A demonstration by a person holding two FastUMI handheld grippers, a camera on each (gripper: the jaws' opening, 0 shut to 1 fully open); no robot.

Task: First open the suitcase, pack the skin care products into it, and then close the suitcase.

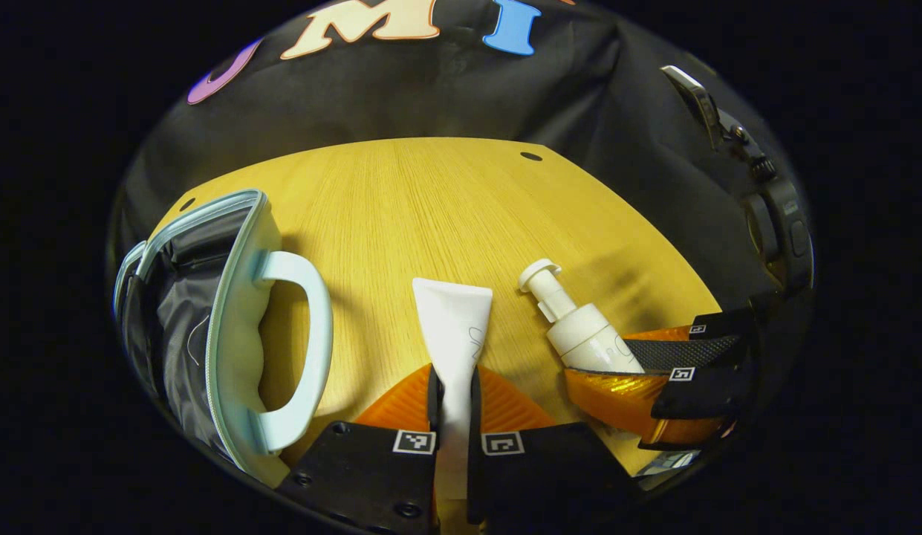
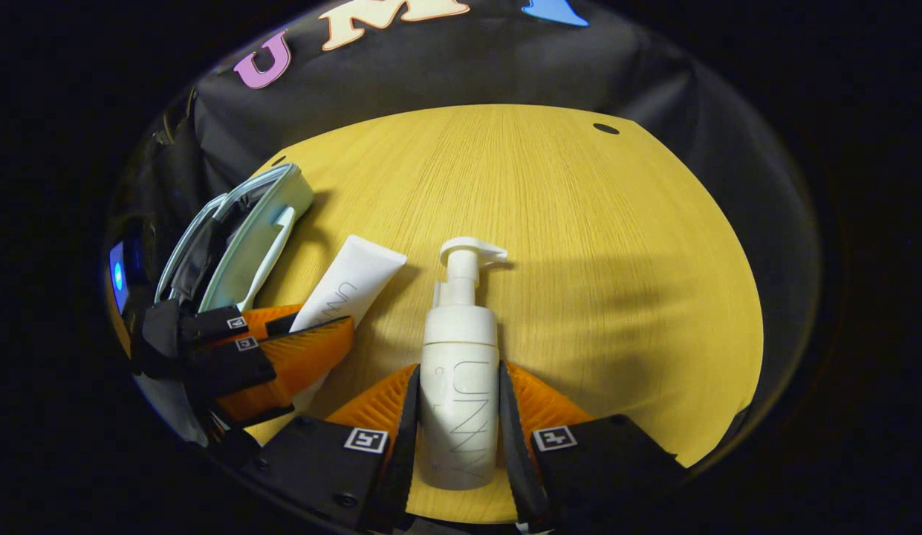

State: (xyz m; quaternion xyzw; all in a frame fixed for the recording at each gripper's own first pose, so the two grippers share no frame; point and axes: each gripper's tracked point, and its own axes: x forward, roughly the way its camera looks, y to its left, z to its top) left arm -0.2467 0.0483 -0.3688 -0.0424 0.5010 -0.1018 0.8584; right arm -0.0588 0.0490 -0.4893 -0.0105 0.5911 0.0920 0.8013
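Observation:
A white tube [image 1: 455, 319] lies along the middle of the wooden table [image 1: 431, 200], its lower part pinched between the fingers of my left gripper [image 1: 455, 394], which is shut on it. To its right, a white pump bottle [image 1: 579, 331] points its pump head away from me, and my right gripper [image 1: 602, 368] clamps its body. In the right gripper view the bottle [image 2: 459, 371] sits between my right gripper [image 2: 458, 405] fingers, while the left gripper [image 2: 323, 349] holds the tube [image 2: 353, 286] beside it. The pale blue suitcase [image 1: 238, 319] stands at the left, ajar, with dark lining showing.
The suitcase handle [image 1: 312, 349] sticks out toward the tube. The suitcase [image 2: 260, 215] sits by the table's left edge. A small hole [image 1: 531, 156] marks the table's far edge, and black cloth hangs behind. Bare tabletop [image 2: 617, 245] stretches to the right of the bottle.

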